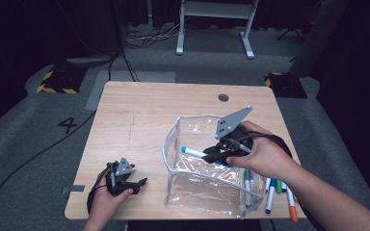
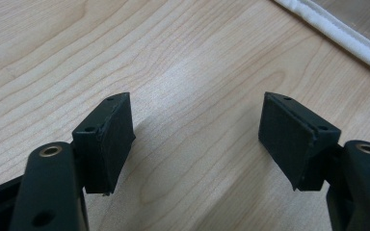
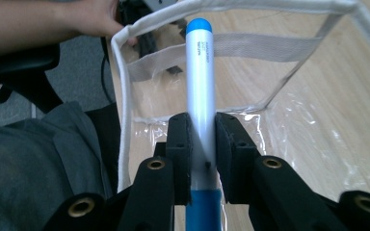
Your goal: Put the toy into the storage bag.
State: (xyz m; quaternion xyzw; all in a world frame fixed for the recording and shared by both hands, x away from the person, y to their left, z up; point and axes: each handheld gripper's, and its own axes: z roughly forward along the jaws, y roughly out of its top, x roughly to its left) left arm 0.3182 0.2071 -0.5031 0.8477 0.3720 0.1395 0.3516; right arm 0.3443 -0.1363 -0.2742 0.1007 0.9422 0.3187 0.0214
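Observation:
My right gripper (image 1: pixel 211 155) is shut on a white marker with a blue cap (image 1: pixel 192 152) and holds it level over the open top of a clear plastic pouch (image 1: pixel 173 139) with white trim. In the right gripper view the marker (image 3: pixel 200 77) runs straight out between the pads (image 3: pixel 180 139), its blue end over the pouch's rim (image 3: pixel 123 96). My left gripper (image 1: pixel 142 183) rests on the table near the front left edge, open with nothing between its jaws. In the left gripper view its pads (image 2: pixel 111 139) stand apart over bare wood, the pouch's white edge (image 2: pixel 347 38) at top right.
Several coloured markers (image 1: pixel 274 192) lie on the table right of the pouch, near the front edge. The wooden table (image 1: pixel 139 110) has a round cable hole (image 1: pixel 223 97) at the back. A white desk frame (image 1: pixel 217 24) stands on the floor beyond.

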